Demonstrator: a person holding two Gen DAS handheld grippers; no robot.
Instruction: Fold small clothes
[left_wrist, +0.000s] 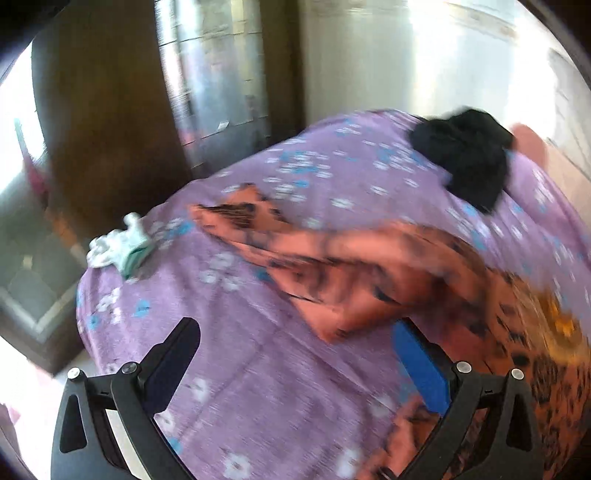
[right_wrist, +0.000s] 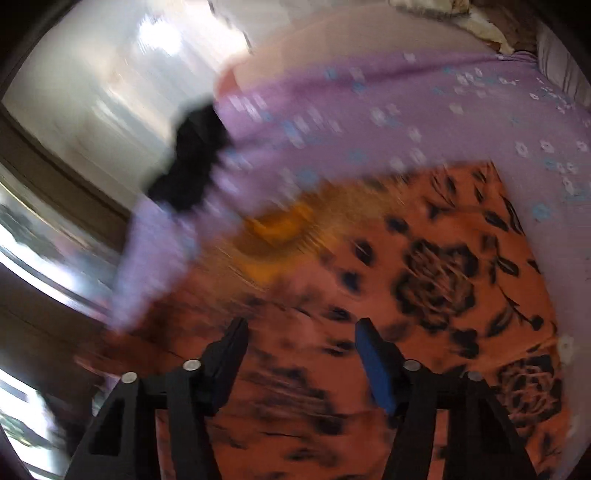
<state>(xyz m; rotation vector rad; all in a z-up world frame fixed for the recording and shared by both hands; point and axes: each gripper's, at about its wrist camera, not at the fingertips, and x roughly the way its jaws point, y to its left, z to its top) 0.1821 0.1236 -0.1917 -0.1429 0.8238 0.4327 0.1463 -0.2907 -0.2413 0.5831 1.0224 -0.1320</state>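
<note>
An orange garment with a black flower print (left_wrist: 369, 266) lies spread across the purple flowered bedsheet (left_wrist: 229, 369), one sleeve reaching toward the far left. My left gripper (left_wrist: 295, 339) is open and empty above the sheet, with the garment's folded edge just beyond its blue finger (left_wrist: 421, 373). In the right wrist view the same garment (right_wrist: 436, 280) fills the lower frame. My right gripper (right_wrist: 301, 336) is open and empty just above it. Both views are motion-blurred.
A black garment (left_wrist: 469, 155) lies near the bed's far edge and shows in the right wrist view (right_wrist: 192, 158). A small white-green cloth (left_wrist: 122, 247) sits at the bed's left edge. A dark wooden wardrobe (left_wrist: 107, 122) with a mirrored panel stands behind.
</note>
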